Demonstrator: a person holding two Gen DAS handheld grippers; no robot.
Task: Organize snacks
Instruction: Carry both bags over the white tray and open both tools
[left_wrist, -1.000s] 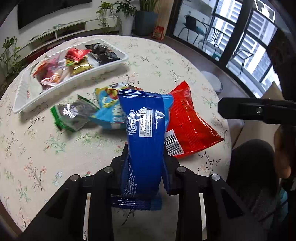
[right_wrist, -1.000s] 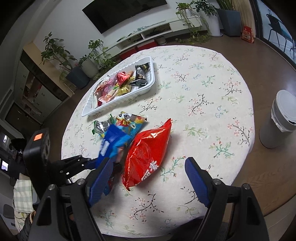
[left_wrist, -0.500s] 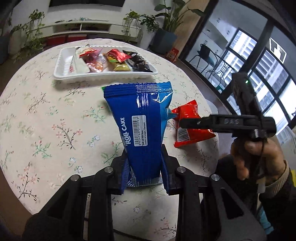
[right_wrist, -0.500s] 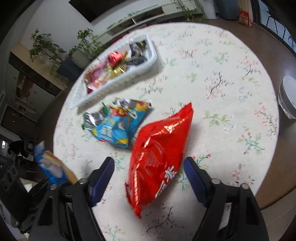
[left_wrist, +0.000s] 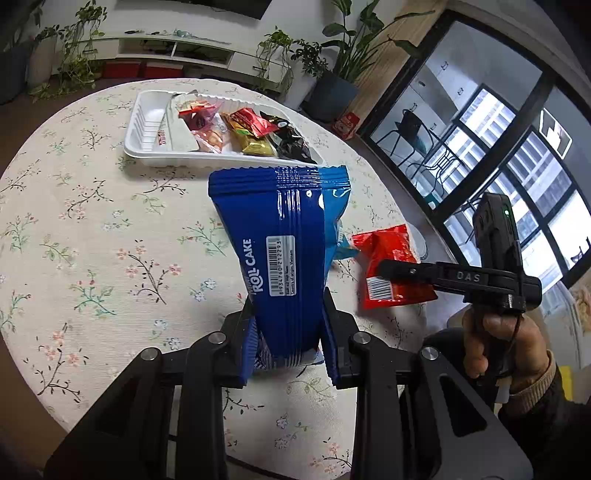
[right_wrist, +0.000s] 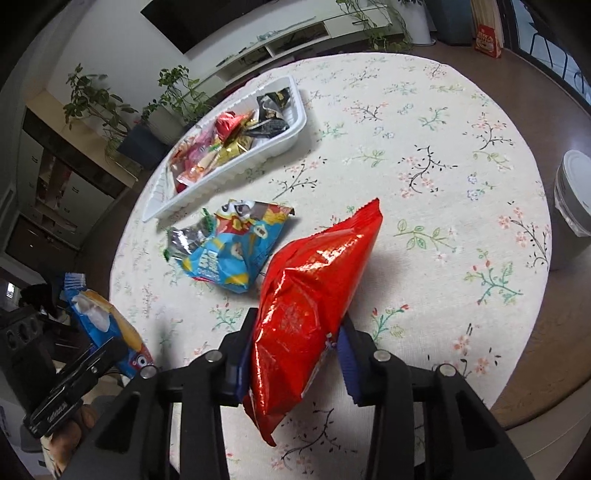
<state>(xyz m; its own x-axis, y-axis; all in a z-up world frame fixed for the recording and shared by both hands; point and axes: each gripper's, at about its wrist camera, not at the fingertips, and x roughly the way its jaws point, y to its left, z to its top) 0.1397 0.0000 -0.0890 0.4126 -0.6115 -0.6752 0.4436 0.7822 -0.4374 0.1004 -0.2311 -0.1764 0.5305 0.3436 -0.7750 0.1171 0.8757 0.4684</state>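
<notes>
Near the white tray (right_wrist: 295, 136), the right gripper (right_wrist: 295, 354) is closing on the light, crinkly, slippery red bag (right_wrist: 314, 295) at its lower end, while the left gripper (left_wrist: 288, 332) pinches the blue roll cake pack (left_wrist: 284, 251).

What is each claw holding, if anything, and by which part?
Left claw: blue roll cake packet, by its lower end. Right claw: closing around the red bag, near its lower end.

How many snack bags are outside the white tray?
4, unless some are hidden. The blue roll cake bag is in the left gripper. The red bag is between the closing right gripper jaws. The light blue bag and the silver-green packet lie on the table.
</notes>
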